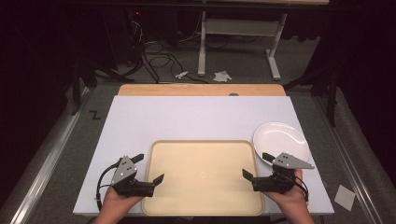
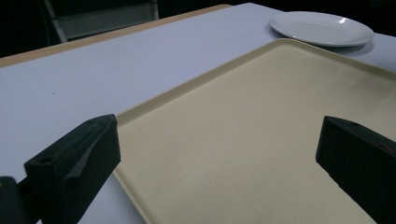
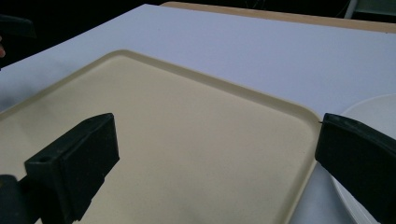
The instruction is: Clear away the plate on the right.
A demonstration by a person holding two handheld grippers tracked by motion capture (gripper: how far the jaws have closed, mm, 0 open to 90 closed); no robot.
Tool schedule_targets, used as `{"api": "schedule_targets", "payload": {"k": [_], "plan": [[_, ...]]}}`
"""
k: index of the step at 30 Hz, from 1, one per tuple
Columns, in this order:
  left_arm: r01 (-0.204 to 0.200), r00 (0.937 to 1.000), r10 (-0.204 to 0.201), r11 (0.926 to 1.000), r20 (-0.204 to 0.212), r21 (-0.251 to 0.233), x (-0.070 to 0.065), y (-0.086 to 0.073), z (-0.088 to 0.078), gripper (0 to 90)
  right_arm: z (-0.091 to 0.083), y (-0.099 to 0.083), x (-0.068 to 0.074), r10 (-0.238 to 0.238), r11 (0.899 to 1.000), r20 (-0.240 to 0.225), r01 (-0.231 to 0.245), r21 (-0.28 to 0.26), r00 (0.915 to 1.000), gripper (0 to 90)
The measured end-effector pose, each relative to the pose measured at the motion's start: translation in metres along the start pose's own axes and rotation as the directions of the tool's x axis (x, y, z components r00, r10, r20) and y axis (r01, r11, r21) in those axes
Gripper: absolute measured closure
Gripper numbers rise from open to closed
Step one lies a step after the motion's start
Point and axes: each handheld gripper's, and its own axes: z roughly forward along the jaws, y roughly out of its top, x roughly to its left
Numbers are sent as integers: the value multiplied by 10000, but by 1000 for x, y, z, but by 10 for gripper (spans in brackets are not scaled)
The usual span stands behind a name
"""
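A rectangular table with a flat white top and a light wooden strip along its far edge carries two things. A large, shallow cream plastic tray with rounded corners lies at the near middle. A round white plate sits just beside the tray's far right corner.

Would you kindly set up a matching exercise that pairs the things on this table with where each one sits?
Things:
1. beige rectangular plastic tray
2. round white plate
3. left gripper
4. right gripper

Places:
A. open, straddling the tray's left rim
B. on the white board, beside the tray's far right corner
C. open, one jaw over the plate, the other over the tray
D. between the two grippers, at the table's near edge

Pairs: 1-D, 2-B, 3-A, 4-C
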Motion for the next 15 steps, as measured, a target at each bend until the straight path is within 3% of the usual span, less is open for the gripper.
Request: {"api": "schedule_targets", "payload": {"k": [15], "plan": [[229,9997,-229,9997,-7,-93,1,-1,-1,8,-5,1,-7,150,9999,194,-150,-16,9997,1]]}}
